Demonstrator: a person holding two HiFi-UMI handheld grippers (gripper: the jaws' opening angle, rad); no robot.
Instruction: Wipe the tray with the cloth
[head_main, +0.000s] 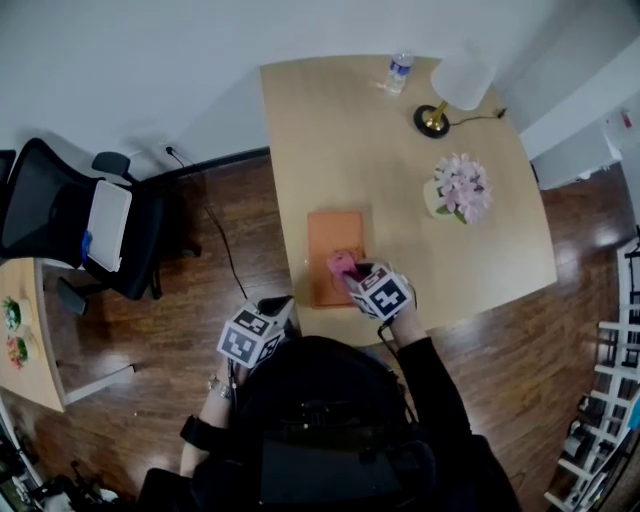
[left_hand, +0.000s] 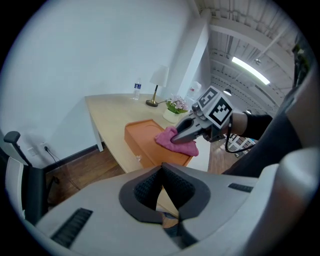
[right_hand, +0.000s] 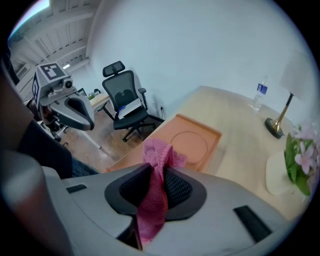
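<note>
1. The left tongs (left_hand: 162, 192) are closest to the person, at 7 o'clock from the tray. They are pressed together, with nothing in them.
2. The right tongs (right_hand: 159, 182) pinch the pink cloth (right_hand: 157, 155), so the picking up is done.
3. The cloth hangs over the near end of the orange tray (head_main: 333, 232), at about 5 o'clock on it. I cannot tell if it touches.
4. The tray lies on the wooden surface (head_main: 400, 170). The wiping looks only just begun. The part toward 12 o'clock is left to do.
5. Farther off, at 1 o'clock, stand flowers (head_main: 460, 187), a lamp (head_main: 455, 85) and a water bottle (head_main: 399, 72).
</note>
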